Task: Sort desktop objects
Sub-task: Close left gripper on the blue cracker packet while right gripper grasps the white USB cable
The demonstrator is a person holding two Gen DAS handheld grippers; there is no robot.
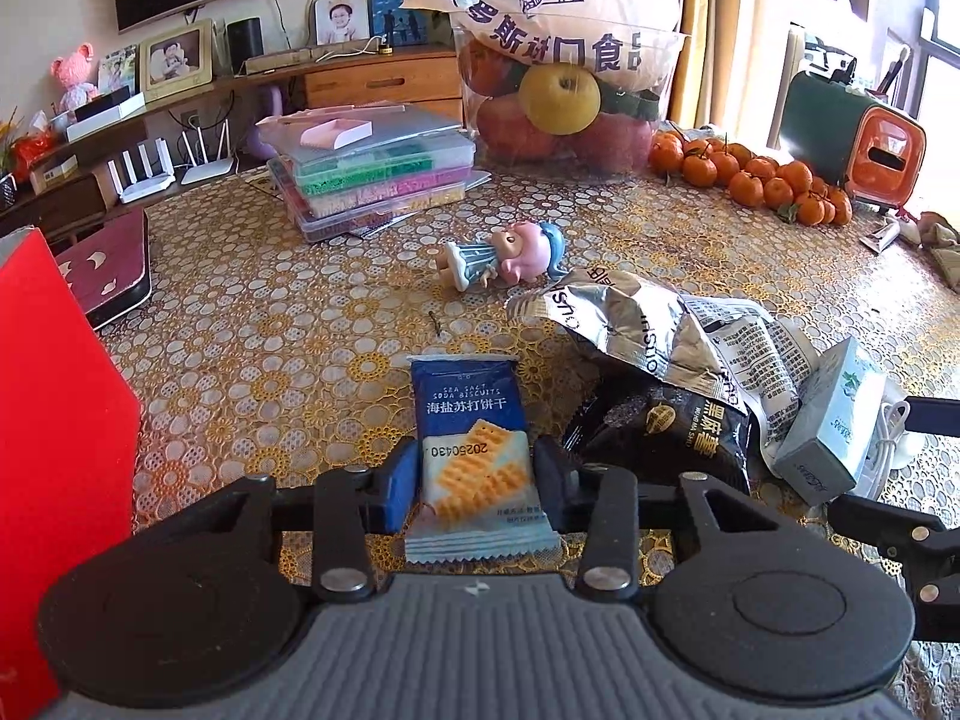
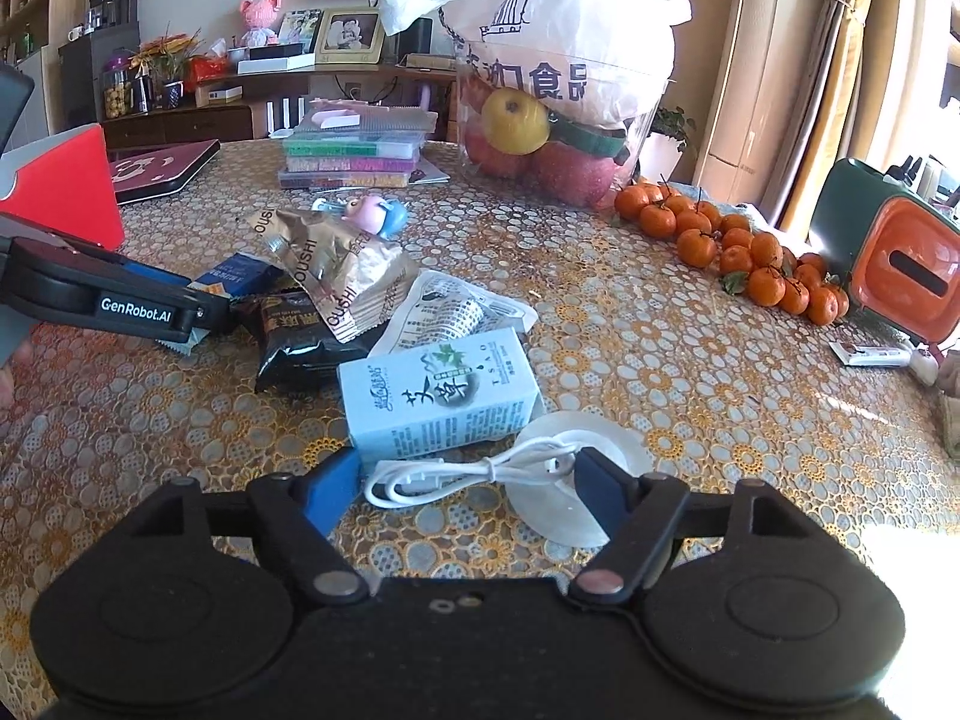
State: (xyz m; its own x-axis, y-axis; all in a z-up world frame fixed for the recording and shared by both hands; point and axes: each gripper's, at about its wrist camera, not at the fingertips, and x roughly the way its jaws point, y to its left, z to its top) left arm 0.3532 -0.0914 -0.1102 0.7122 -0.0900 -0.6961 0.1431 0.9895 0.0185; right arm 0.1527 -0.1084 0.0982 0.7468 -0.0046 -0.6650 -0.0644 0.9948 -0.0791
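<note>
- The left gripper [image 1: 474, 477] has its jaws closed narrow on the sides of a blue-and-white foil packet of soda biscuits [image 1: 471, 450], gripped mid-length, likely so it lifts without slipping.
- The right gripper [image 2: 471, 483] has its jaws spread wide; between them lies a coiled white cable [image 2: 462, 474], just ahead sits a pale blue cardboard box [image 2: 438, 396].
- Both rest on the floral-patterned desk [image 2: 660, 360], seemingly awaiting sorting.

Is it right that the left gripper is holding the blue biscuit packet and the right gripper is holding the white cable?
Not quite. The left gripper does have its fingers closed on the blue biscuit packet. But the right gripper is open: the right wrist view shows the white cable lying on the table between its fingers, which stand apart on either side without squeezing it.
</note>
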